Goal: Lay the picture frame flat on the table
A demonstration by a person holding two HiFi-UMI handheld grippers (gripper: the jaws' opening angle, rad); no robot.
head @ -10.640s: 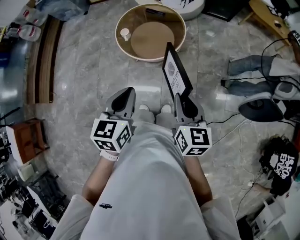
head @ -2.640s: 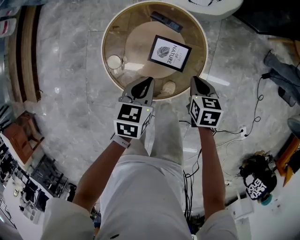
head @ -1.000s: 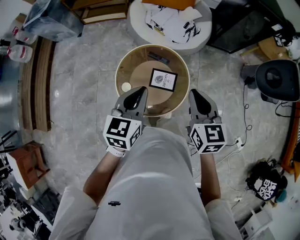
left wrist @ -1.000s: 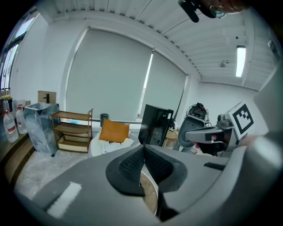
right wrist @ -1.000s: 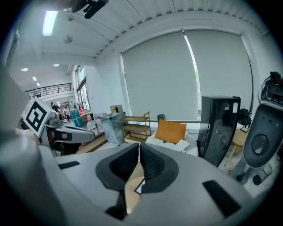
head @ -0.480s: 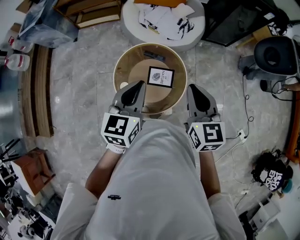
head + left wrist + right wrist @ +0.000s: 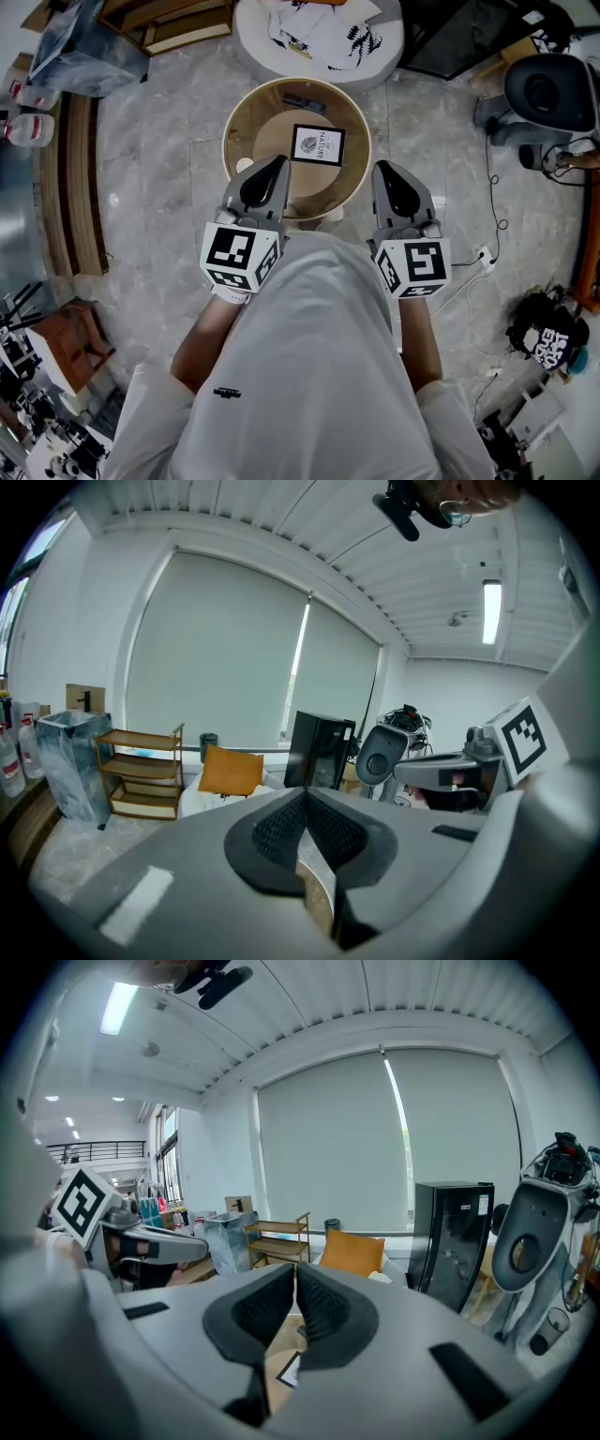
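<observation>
The black picture frame (image 7: pixel 318 145) with a white leaf print lies flat on the round wooden table (image 7: pixel 244 122), toward its far right. A corner of the frame (image 7: pixel 287 1370) shows below the right jaws. My left gripper (image 7: pixel 274 167) hangs over the table's near left rim, jaws together and empty. My right gripper (image 7: pixel 382 172) sits just off the table's near right rim, also shut with nothing in it. Both are held close to the person's body, apart from the frame.
A small white cup (image 7: pixel 245 166) stands at the table's left edge and a dark remote (image 7: pixel 305 100) lies at its far side. A white pouf with clothes (image 7: pixel 319 33) is beyond. Cables (image 7: pixel 487 216) and a black bag (image 7: pixel 548 339) lie on the floor at right.
The view has drawn back and the table sits a little farther away. Both grippers stay shut in the same pose; the frame lies unmoved on the table.
</observation>
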